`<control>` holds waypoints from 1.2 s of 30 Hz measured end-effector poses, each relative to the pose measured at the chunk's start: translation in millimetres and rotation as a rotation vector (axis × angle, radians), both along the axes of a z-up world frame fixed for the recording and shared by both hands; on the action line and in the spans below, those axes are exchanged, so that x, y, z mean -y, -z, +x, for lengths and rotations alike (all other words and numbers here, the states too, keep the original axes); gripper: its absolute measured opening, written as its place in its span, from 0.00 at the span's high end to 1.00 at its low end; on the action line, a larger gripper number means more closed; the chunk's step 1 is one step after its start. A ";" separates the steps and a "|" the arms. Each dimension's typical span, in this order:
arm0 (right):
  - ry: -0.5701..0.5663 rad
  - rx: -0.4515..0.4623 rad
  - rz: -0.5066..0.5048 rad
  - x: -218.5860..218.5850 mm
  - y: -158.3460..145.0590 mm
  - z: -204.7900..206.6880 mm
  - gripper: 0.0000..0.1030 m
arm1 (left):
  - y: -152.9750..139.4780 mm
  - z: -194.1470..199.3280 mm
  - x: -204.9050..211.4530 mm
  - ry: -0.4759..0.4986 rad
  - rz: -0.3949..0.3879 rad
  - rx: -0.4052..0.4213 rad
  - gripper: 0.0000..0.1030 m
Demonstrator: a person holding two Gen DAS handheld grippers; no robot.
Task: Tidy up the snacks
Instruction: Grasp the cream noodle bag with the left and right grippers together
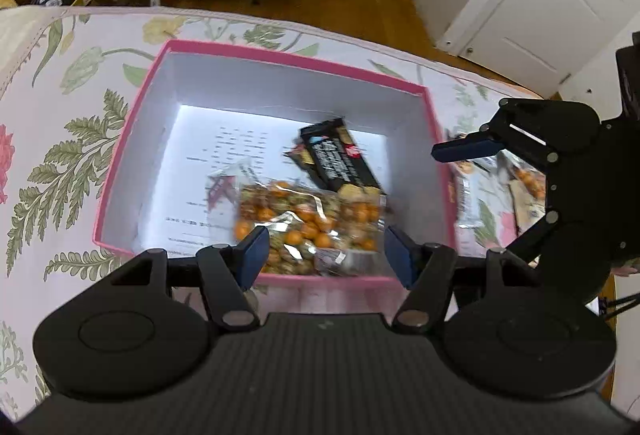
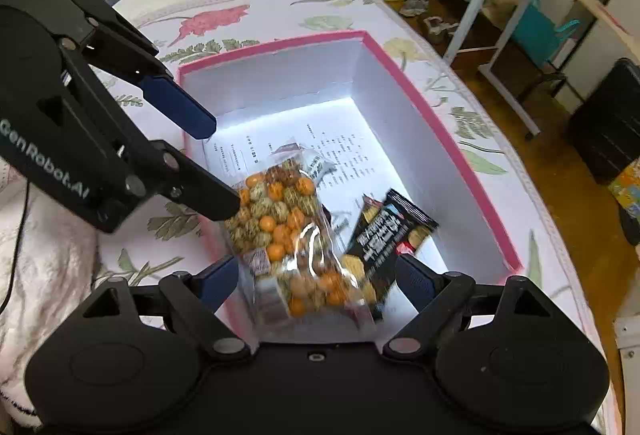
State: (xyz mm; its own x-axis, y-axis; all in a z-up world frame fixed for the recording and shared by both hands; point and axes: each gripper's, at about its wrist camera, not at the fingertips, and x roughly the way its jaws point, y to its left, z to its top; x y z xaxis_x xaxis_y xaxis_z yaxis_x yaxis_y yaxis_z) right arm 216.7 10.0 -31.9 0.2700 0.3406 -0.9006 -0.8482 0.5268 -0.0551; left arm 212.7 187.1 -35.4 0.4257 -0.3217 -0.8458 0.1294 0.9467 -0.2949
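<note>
A pink box (image 1: 280,61) with a white inside sits on the flowered bedspread; it also shows in the right wrist view (image 2: 460,151). Inside lie a clear bag of orange and green snack balls (image 1: 308,223) (image 2: 288,231) and a black cracker packet (image 1: 340,163) (image 2: 392,231). My left gripper (image 1: 326,255) is open above the box's near wall, over the bag, holding nothing. My right gripper (image 2: 316,279) is open just above the box, with both snacks lying between and below its fingers. Each gripper shows in the other's view: the right (image 1: 520,163), the left (image 2: 200,163).
More snack packets (image 1: 500,187) lie on the bedspread right of the box, partly hidden by the right gripper. A printed sheet (image 1: 224,171) lines the box floor. A wooden floor, a white door (image 1: 540,15) and a white-legged desk (image 2: 516,35) lie beyond the bed.
</note>
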 end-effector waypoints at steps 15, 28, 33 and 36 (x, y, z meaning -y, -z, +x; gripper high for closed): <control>0.284 0.066 0.138 127.1 -50.9 -73.4 0.14 | -66.4 -59.3 92.0 0.175 0.120 0.087 0.24; 0.672 0.256 0.418 282.0 -22.1 -130.8 0.14 | -36.5 -67.6 192.9 0.292 0.106 0.136 0.10; 0.848 0.211 0.427 329.7 11.0 -119.6 0.14 | -6.9 -58.6 235.3 0.331 0.071 0.127 0.10; 0.971 0.161 0.462 356.5 40.2 -116.7 0.14 | 14.8 -49.9 257.9 0.332 0.034 0.103 0.12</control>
